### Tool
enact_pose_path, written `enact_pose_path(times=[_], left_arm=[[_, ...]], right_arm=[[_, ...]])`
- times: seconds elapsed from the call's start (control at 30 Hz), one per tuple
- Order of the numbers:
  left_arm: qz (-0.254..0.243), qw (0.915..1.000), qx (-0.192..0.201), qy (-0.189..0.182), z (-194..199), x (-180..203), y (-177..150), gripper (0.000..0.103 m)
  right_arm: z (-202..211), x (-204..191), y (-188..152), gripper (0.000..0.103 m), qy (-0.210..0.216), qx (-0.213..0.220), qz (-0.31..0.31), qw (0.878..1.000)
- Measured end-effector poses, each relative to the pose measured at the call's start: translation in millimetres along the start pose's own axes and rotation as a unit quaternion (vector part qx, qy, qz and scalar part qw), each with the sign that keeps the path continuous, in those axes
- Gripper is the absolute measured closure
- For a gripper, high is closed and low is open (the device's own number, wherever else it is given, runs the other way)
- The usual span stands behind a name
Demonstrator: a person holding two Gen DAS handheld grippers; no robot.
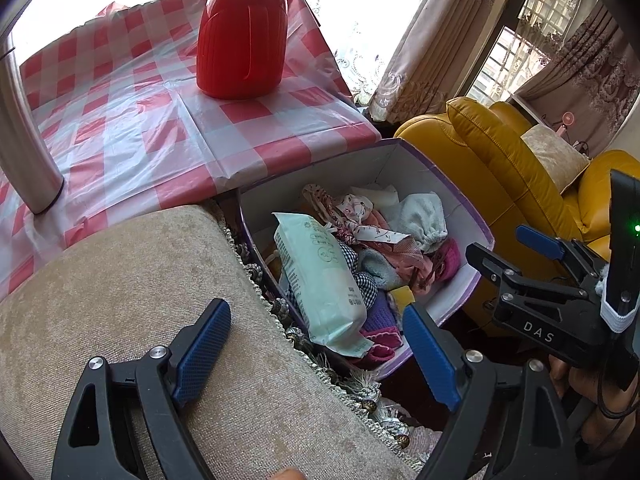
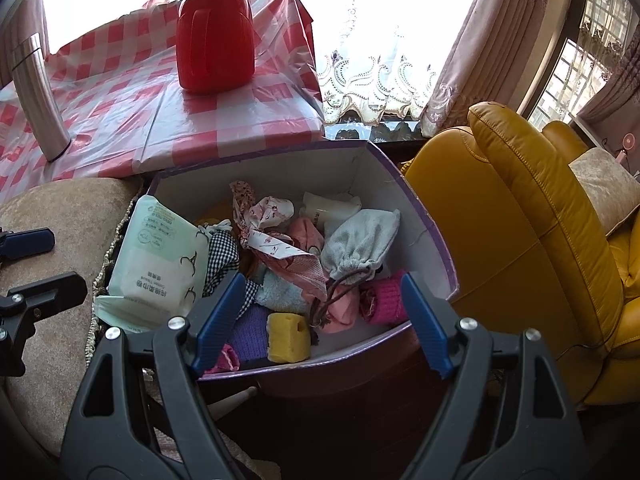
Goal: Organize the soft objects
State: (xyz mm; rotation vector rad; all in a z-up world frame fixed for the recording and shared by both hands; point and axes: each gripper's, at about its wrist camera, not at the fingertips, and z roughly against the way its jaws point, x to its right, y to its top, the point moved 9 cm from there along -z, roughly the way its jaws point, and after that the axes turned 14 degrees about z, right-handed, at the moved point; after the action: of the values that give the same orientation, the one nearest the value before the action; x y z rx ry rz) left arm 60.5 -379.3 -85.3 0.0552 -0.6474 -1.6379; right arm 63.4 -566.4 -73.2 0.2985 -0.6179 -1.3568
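A purple-edged cardboard box [image 2: 420, 216] [image 1: 460, 200] holds several soft things. Among them are a pale green tissue pack [image 2: 160, 256] [image 1: 320, 276], a grey drawstring pouch [image 2: 360, 244] [image 1: 424, 220], a yellow sponge [image 2: 288, 336], a pink knit piece [image 2: 384, 296] and a floral cloth [image 2: 280, 240]. My right gripper [image 2: 324, 320] hangs open over the box's near rim, nothing between its pads. My left gripper [image 1: 316, 352] stands open above the beige cushion [image 1: 140, 300] and the box's left edge, empty. The right gripper [image 1: 516, 248] also shows in the left wrist view.
A table with a red-checked plastic cover [image 1: 140, 120] [image 2: 140, 120] stands behind the box, bearing a red jug [image 1: 242, 44] [image 2: 216, 36] and a steel flask [image 1: 24, 140] [image 2: 40, 96]. A yellow leather sofa [image 2: 540, 240] [image 1: 500, 168] is at the right. Curtains hang at the back.
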Motion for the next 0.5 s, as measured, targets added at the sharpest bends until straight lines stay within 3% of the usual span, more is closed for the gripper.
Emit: enact_pose_path(times=[0.37, 0.5], left_arm=[[-0.001, 1.0, -0.001, 0.001, -0.7, -0.1, 0.5, 0.014], [-0.007, 1.0, -0.004, -0.003, -2.1, 2.3, -1.1, 0.009]], right_arm=[[-1.7, 3.0, -3.4, 0.021, 0.002, -0.002, -0.008, 1.0], [-2.0, 3.6, -3.8, 0.021, 0.004, -0.003, -0.01, 1.0]])
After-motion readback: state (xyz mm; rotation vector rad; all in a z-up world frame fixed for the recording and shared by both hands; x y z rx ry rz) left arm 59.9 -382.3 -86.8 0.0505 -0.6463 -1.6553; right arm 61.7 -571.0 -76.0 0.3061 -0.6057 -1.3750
